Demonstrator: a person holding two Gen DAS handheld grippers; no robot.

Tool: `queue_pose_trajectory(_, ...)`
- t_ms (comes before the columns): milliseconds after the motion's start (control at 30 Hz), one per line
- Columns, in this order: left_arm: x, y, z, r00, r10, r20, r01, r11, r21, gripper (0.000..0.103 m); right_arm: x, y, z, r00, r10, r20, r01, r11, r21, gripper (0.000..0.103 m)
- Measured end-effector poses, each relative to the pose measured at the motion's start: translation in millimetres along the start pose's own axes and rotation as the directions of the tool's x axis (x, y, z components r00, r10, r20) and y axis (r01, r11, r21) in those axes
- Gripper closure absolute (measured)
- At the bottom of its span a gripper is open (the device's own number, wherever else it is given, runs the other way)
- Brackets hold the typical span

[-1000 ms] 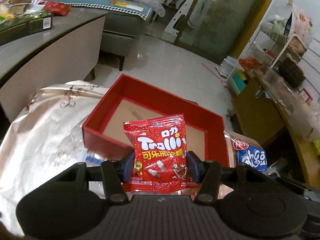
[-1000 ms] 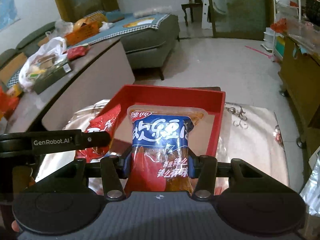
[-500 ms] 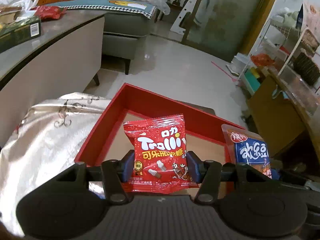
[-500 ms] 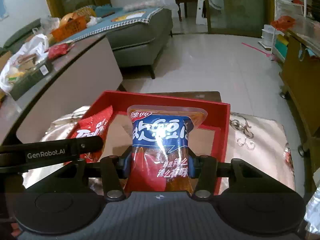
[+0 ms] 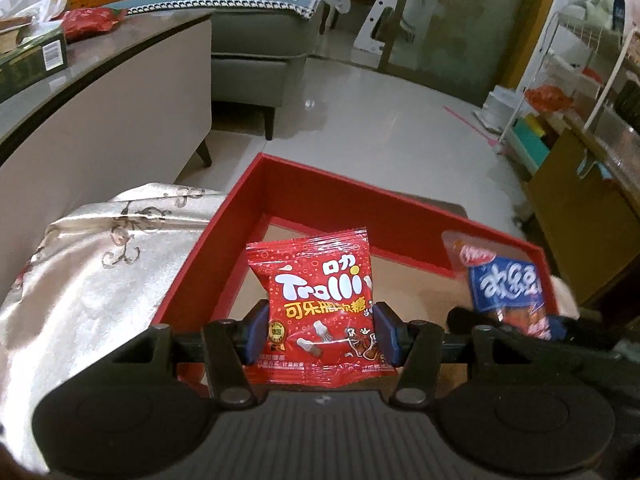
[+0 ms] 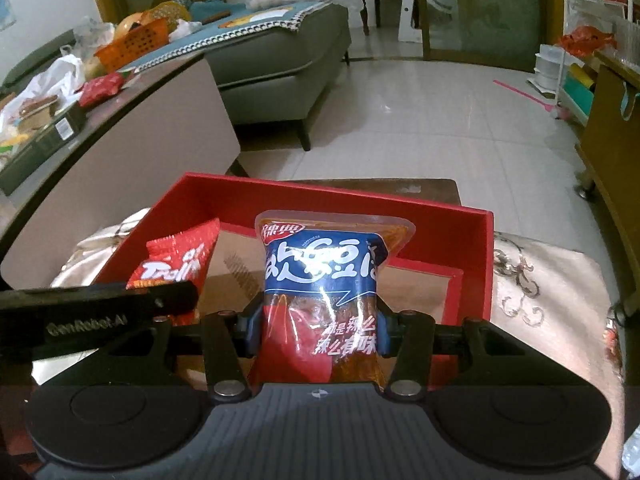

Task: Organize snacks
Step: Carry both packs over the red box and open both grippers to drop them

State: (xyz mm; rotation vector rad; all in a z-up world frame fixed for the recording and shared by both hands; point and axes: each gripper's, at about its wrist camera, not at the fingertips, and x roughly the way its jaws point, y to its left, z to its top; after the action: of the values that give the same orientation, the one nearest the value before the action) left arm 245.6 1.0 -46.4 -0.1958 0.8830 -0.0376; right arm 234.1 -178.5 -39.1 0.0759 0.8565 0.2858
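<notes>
Both our grippers have advanced over the shallow red cardboard box (image 5: pixel 352 216); left jaws clamp the red Trolli gummy packet (image 5: pixel 320 308), right jaws the blue-red spicy-snack pouch (image 6: pixel 324 304) at three o'clock. Neither is released yet.

You held a glossy foil Trolli packet (image 5: pixel 320 308) and a shiny plastic blue pouch (image 6: pixel 322 300) over a matt red cardboard box (image 5: pixel 360 220) on satin-sheened cloth (image 5: pixel 100 272).
</notes>
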Motion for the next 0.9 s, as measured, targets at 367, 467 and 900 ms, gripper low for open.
queue_pose_trajectory(367,16,-4,-5,0.999,0.031,-0.025,-0.03,0.999,0.011,0.053,19,-6,0,0.999,-0.03,-0.014,0.03,0.999,-0.031,0.036)
queue_pose_trajectory(467,16,-2,-3,0.999,0.026,-0.024,-0.026,1.0,0.002,0.053,18,-7,1,1.0,-0.029,-0.006,0.029,0.999,-0.024,0.032)
queue_pose_trajectory(900,1,10,2,1.0,0.01,-0.005,-0.01,0.999,-0.035,0.046,4,-11,7,0.998,-0.042,0.048,0.042,0.999,-0.005,0.028)
